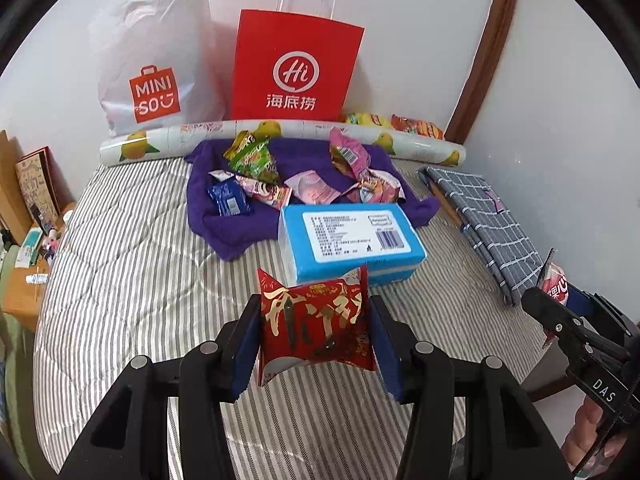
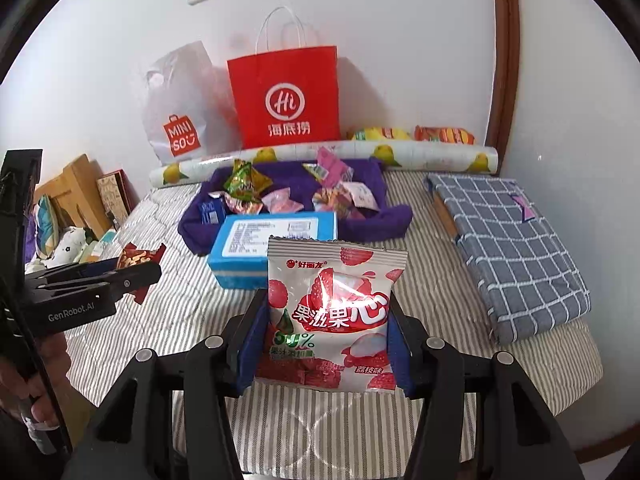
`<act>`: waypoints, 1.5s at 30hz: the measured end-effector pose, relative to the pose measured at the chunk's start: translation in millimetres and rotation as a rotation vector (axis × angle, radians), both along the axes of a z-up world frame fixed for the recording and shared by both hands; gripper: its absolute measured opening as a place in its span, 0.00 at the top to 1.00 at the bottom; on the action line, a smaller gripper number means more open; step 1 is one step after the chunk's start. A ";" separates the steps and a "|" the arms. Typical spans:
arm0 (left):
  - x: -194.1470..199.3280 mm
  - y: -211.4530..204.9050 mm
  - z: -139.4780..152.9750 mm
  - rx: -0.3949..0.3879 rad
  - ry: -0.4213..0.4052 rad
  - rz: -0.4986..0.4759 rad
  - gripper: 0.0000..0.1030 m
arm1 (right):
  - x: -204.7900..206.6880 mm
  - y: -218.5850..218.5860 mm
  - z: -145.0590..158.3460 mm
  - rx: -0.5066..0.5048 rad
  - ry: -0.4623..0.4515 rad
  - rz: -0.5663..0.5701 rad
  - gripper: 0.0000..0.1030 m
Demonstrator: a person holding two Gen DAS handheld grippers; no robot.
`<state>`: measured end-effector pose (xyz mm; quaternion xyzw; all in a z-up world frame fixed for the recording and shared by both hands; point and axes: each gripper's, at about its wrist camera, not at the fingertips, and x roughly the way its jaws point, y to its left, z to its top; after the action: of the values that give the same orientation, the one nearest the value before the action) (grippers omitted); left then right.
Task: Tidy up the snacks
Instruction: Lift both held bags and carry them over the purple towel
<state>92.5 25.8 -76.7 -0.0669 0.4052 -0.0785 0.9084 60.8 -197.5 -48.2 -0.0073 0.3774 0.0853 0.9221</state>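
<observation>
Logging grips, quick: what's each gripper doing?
Left gripper: closed on the red snack packet.
Right gripper: closed on the pink candy bag.

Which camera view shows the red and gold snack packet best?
The left wrist view: the red and gold snack packet faces the camera, held in the left gripper. The right wrist view shows only its edge behind that gripper.
</observation>
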 end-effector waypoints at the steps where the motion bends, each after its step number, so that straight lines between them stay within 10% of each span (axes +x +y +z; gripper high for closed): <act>1: 1.0 1.1 1.5 -0.002 -0.003 0.001 0.52 | 1.2 0.9 2.0 0.002 -0.002 0.000 0.48; 45: 75.9 24.3 43.1 -0.028 -0.080 0.022 0.52 | 87.4 10.1 33.5 0.008 -0.029 0.018 0.48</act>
<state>168.4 50.1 -33.6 -0.0811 0.3668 -0.0768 0.9236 148.2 -187.4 -14.7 -0.0081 0.3634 0.0950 0.9267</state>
